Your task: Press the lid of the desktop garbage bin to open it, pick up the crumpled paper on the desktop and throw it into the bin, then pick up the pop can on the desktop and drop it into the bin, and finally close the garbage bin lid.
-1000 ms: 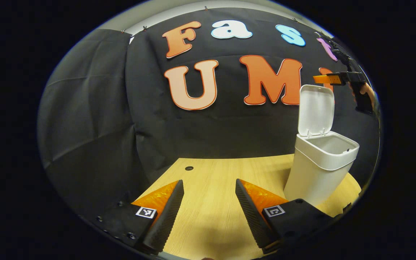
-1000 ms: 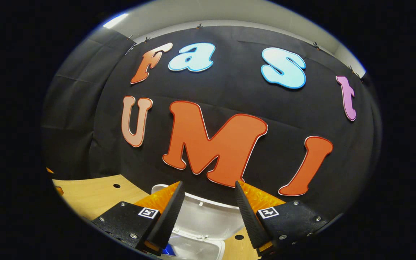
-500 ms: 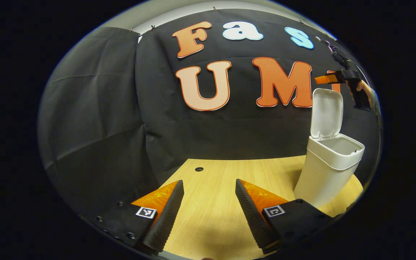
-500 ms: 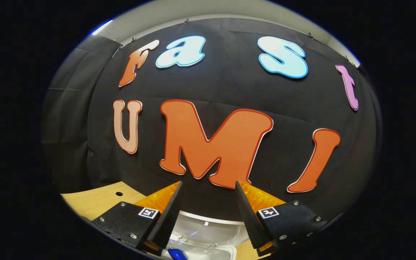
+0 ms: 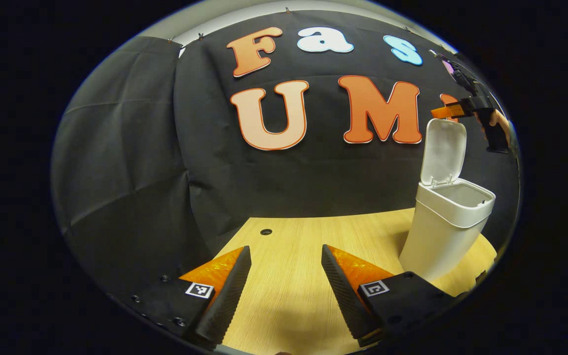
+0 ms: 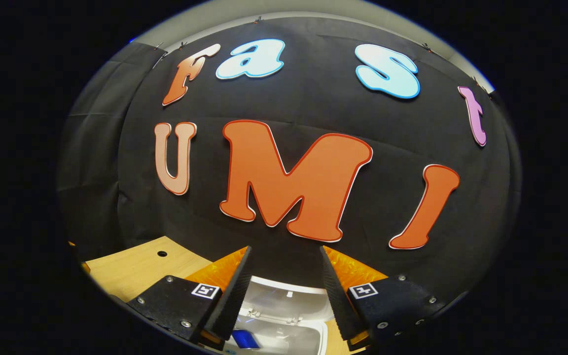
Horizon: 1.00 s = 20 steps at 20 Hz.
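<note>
Left gripper view, left to right: my left gripper (image 5: 284, 276) hangs low over the near part of the wooden desktop (image 5: 303, 236), its 2 fingers spread apart with bare wood between them and nothing held. A small round hole (image 5: 266, 231) marks the far left of the desktop. On the right stands the white garbage bin (image 5: 442, 231), upright, its lid (image 5: 443, 150) swung up and standing nearly vertical behind the mouth. Above the lid's top edge, at far right, my right gripper (image 5: 443, 112) reaches in level, held by a hand (image 5: 498, 121).

Right gripper view: my right gripper (image 6: 284, 281) is above the bin (image 6: 284, 340), 2 fingers parted and empty. Between them the raised lid (image 6: 286, 301) shows, and low in the open bin lies a blue object (image 6: 245, 339), which I cannot identify
</note>
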Each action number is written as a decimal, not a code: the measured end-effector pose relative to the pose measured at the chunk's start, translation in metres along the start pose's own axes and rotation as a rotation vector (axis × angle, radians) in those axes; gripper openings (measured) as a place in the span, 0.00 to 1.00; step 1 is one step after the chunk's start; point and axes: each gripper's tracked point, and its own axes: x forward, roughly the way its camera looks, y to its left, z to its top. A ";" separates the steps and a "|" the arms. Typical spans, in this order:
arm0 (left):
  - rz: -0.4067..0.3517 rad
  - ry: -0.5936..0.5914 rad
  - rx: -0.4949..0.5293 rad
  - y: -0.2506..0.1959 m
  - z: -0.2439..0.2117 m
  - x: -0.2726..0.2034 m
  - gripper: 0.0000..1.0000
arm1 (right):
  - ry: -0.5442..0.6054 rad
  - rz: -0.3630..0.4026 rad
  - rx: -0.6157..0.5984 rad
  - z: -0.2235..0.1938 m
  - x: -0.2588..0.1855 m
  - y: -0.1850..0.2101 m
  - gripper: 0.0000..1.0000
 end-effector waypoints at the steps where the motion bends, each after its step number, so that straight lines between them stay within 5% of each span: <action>1: -0.009 0.004 0.000 -0.002 -0.001 0.002 0.92 | 0.005 0.006 0.010 -0.003 -0.005 0.003 0.80; 20: -0.161 0.002 0.043 -0.034 0.006 0.030 0.92 | 0.233 -0.029 0.036 -0.113 -0.069 0.024 0.81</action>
